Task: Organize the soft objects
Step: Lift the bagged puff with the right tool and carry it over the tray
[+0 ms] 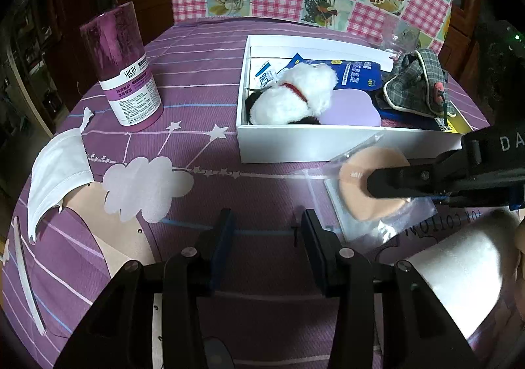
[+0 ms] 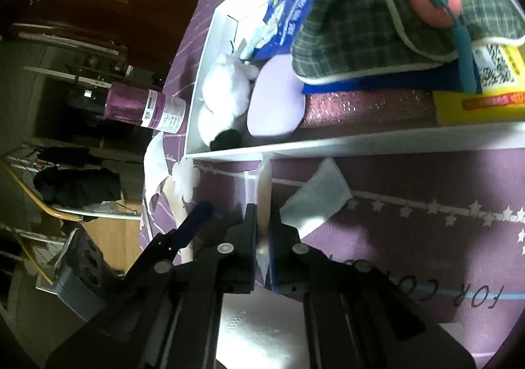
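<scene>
A purple quilted cloth with star and cloud prints point(image 1: 197, 80) covers the table. On it sits a shallow white cardboard box point(image 1: 328, 142) holding a fluffy white plush toy point(image 1: 295, 96), a grey plaid fabric pouch point(image 1: 416, 80) and a lilac cloud-shaped pad point(image 1: 354, 106). The right gripper point(image 2: 262, 231) pinches a round beige sponge puff in a clear plastic sleeve point(image 1: 370, 185) (just before the box wall). The left gripper point(image 1: 267, 231) hovers wide open, holding nothing.
</scene>
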The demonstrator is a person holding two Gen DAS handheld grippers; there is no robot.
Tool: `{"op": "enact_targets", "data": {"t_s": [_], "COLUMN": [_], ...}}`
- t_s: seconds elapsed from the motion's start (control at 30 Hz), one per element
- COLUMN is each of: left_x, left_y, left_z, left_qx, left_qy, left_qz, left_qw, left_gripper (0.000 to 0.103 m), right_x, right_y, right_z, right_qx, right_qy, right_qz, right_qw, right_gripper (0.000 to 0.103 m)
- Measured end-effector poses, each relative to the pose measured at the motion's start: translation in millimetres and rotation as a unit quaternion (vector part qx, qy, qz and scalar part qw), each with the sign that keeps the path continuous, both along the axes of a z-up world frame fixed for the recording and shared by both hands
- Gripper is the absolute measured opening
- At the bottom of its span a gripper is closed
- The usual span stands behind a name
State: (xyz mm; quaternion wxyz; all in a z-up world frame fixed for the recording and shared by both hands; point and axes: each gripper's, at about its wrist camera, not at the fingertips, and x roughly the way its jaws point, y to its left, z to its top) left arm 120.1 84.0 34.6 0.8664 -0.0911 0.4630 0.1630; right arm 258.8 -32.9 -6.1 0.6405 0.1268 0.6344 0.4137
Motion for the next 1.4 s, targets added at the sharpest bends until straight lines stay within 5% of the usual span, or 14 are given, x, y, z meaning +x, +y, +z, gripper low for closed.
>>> {"op": "enact_targets", "data": {"t_s": [0.17, 0.33, 0.63, 0.77, 0.93, 1.2, 1.4], "left_x": [-11, -7, 64, 92, 95, 90, 87], "left_y": [-3, -3, -36, -48, -67, -69, -62], "left_z": [23, 38, 33, 6, 4, 9, 9], "left_qx": [0.002, -0.060, -0.110, -0.087, -0.032, -0.042, -0.049], "left_qy": [-0.059, -0.081, 0.031, 0.103, 0.113, 0.102, 0.106], "left_qz": [-0.010, -0.034, -0.138, -0.154, -0.177, -0.181, -0.174], "left_qw": [0.9982, 0.9944, 0.9838, 0.9789, 0.9772, 0.9772, 0.9778], "left_gripper": [0.046, 0.057, 0.057, 0.056, 0.055, 0.017, 0.004], "right_x": [4, 4, 12, 14, 16, 23, 23], "right_y": [-19, -47, -94, -103, -109, -113, -103], "right_z": [32, 74, 111, 115, 117, 107, 100], "right_qx": [0.013, -0.005, 0.010, 0.020, 0.021, -0.023, -0.041], "right_qy": [-0.035, -0.104, -0.145, -0.140, -0.142, -0.148, -0.149], "right_qz": [-0.020, -0.053, -0.099, -0.108, -0.111, -0.141, -0.129], "right_qw": [0.999, 0.993, 0.984, 0.984, 0.983, 0.979, 0.980], "right_gripper": [0.007, 0.007, 0.007, 0.007, 0.007, 0.007, 0.007]}}
